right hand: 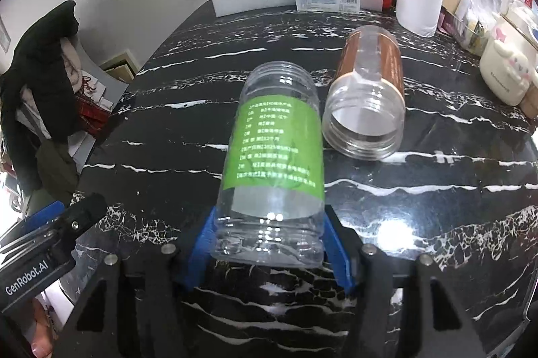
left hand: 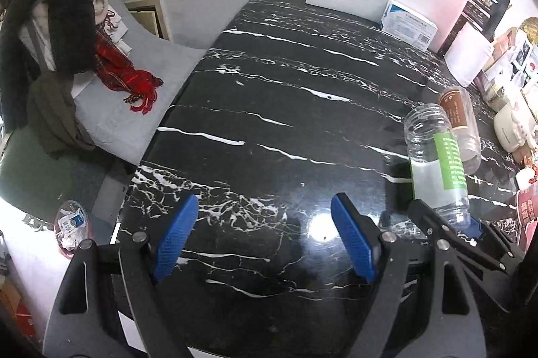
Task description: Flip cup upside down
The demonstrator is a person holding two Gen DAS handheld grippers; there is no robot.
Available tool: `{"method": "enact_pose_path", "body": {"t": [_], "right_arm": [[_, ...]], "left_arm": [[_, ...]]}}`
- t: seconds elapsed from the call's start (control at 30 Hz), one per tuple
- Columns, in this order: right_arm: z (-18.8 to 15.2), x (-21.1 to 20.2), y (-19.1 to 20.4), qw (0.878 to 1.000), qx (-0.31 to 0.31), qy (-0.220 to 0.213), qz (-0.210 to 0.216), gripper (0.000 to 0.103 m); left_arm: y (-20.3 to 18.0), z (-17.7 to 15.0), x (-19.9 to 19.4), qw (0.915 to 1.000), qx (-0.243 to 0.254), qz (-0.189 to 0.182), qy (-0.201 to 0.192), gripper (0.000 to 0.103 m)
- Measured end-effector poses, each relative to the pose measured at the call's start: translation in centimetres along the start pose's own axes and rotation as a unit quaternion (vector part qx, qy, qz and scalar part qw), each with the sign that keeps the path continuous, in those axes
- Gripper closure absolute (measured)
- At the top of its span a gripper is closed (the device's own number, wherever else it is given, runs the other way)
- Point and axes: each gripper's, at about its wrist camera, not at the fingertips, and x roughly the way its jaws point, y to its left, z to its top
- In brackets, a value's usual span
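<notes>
Right claw point(right hand: 269, 243) is clamped on the base end of the green-label jar point(right hand: 272, 156), the "cup" here. Jar is held off the bench point(right hand: 168, 129), mouth pointing away and tilted, so likely mid-flip; gripping near the base leaves the mouth free to land face down. It looks empty. Brown-label jar point(right hand: 368, 102) sits just beside it, mouth toward the camera, also apparently empty. Left claw point(left hand: 265, 237) is wide open, holding nothing, hanging over bare bench.
</notes>
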Motion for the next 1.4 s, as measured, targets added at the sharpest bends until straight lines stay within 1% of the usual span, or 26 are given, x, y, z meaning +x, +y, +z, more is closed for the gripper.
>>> {"method": "enact_pose_path", "body": {"t": [0.17,0.37,0.6,0.87,1.13,1.4], "right_arm": [[0.0,-0.9,-0.2,1.0,-0.012,-0.008,-0.003,0.042],[0.1,-3.2,-0.4,0.999,-0.033,-0.034,-0.015,0.042],[0.2,-5.4,-0.8,0.997,-0.051,-0.059,-0.019,0.043],[0.2,-7.1,-1.4,0.996,-0.057,-0.067,-0.004,0.043],[0.9,-7.4,-2.0,0.995,-0.061,-0.072,0.013,0.043],[3.2,-6.5,-1.8,0.993,-0.08,-0.077,0.029,0.043]], "left_arm": [[-0.4,0.1,0.0,1.0,0.004,-0.003,-0.001,0.023],[-0.9,0.4,-0.2,0.9999,0.006,-0.012,-0.004,0.023],[-2.2,0.5,-0.5,0.9995,0.02,-0.025,-0.007,0.023],[-3.7,0.7,-0.9,0.9986,0.034,-0.041,-0.009,0.022],[-5.0,1.1,-0.8,0.9976,0.043,-0.053,-0.009,0.022],[-5.2,1.8,-0.2,0.9978,0.038,-0.053,-0.008,0.022]]}}
